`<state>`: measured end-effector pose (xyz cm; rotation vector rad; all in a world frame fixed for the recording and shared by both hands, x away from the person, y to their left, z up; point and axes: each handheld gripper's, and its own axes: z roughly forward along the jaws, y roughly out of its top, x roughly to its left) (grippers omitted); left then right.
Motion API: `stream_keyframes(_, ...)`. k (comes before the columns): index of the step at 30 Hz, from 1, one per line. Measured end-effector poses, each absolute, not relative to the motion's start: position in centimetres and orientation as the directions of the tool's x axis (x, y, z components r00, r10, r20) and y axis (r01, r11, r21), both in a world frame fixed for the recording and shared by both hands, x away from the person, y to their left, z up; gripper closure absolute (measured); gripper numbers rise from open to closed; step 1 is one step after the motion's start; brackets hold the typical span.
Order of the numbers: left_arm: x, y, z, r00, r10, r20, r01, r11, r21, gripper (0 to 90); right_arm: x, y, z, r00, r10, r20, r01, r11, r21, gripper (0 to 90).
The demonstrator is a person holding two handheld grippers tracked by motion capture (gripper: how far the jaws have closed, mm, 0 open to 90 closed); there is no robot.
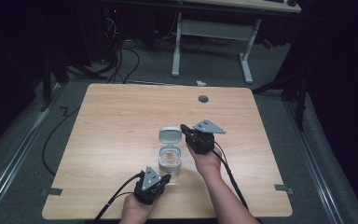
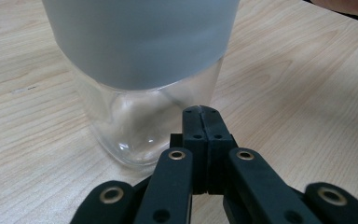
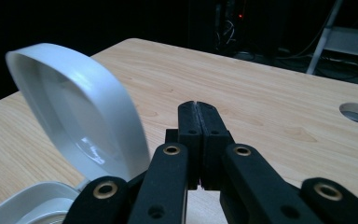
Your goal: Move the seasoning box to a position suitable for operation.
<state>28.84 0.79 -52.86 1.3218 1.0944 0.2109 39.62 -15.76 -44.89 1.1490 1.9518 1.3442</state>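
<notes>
Clear jar (image 1: 170, 161) sits near-centre on the wooden worktop (image 1: 121, 121), its grey hinged lid (image 1: 169, 135) flipped up on the far side. Left gripper (image 1: 166, 178) is just beside the jar's near side, jaws pressed together, empty. Right gripper (image 1: 183, 127) is at the lid's right edge, jaws together too, holding nothing.

A clear jar (image 1: 170, 158) with its grey hinged lid (image 1: 169, 135) open sits mid-counter (image 1: 121, 121). The left tongs (image 1: 167, 178) rest just beside it at six o'clock; the right tongs (image 1: 183, 127) reach the lid from three o'clock.
</notes>
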Motion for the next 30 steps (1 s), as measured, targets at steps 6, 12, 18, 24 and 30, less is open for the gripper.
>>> stream_keyframes(6, 28.9, 0.7, -52.9, 0.519, 0.679, -0.519, 0.441, 0.308, 0.843, 90.0, 39.4, -15.5, -44.4, -0.530, 0.847, 0.045, 0.340, 0.164, 0.926, 89.4)
stream_keyframes(12, 28.9, 0.6, -53.0, 0.518, 0.678, -0.521, 0.444, 0.307, 0.842, 90.0, 38.6, -15.4, -44.4, -0.543, 0.839, 0.027, 0.324, 0.179, 0.929, 89.4)
stream_keyframes(18, 28.9, 0.7, -52.9, 0.520, 0.680, -0.518, 0.441, 0.305, 0.844, 90.0, 37.4, -15.3, -45.0, -0.558, 0.830, 0.024, 0.319, 0.188, 0.929, 89.3)
stream_keyframes(24, 28.8, 0.7, -52.9, 0.521, 0.676, -0.520, 0.442, 0.307, 0.843, 90.0, 35.9, -15.6, -45.4, -0.562, 0.827, 0.027, 0.312, 0.181, 0.933, 89.4)
stream_keyframes(30, 28.8, 0.7, -52.9, 0.522, 0.674, -0.523, 0.444, 0.308, 0.841, 90.0, 34.4, -15.4, -45.3, -0.587, 0.810, 0.014, 0.294, 0.197, 0.935, 89.3)
